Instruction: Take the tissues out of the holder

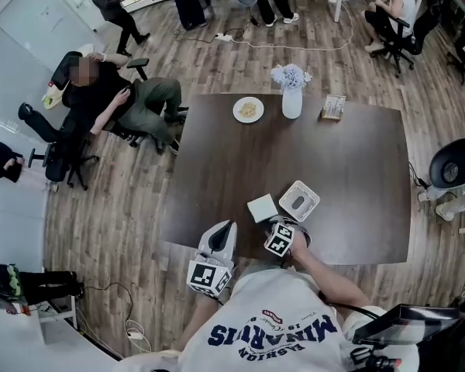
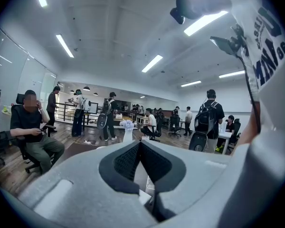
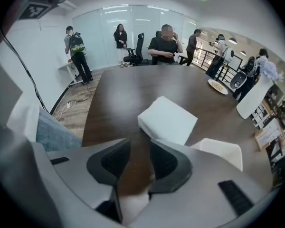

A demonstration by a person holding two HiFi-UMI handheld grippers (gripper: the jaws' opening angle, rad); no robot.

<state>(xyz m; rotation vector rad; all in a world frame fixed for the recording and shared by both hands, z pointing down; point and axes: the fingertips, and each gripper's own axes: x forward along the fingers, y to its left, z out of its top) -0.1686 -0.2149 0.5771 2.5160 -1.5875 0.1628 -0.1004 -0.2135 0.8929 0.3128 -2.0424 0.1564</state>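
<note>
A white stack of tissues [image 1: 262, 207] lies on the dark table [image 1: 356, 169], just left of the white holder [image 1: 299, 200]. My right gripper [image 1: 287, 225] hangs close above the table's near side, right behind both. In the right gripper view its jaws [image 3: 139, 146] stand open with only bare table between them, the tissues [image 3: 167, 120] lie just ahead and the holder [image 3: 218, 152] sits to the right. My left gripper [image 1: 229, 225] hovers at the table's near edge, left of the tissues. Its fingertips [image 2: 140, 144] meet, holding nothing.
At the table's far side stand a plate of food [image 1: 249, 109], a white vase with flowers [image 1: 292, 99] and a small card stand [image 1: 333, 108]. A person sits in an office chair [image 1: 116, 99] off the table's left corner. Another chair [image 1: 452, 165] stands at the right.
</note>
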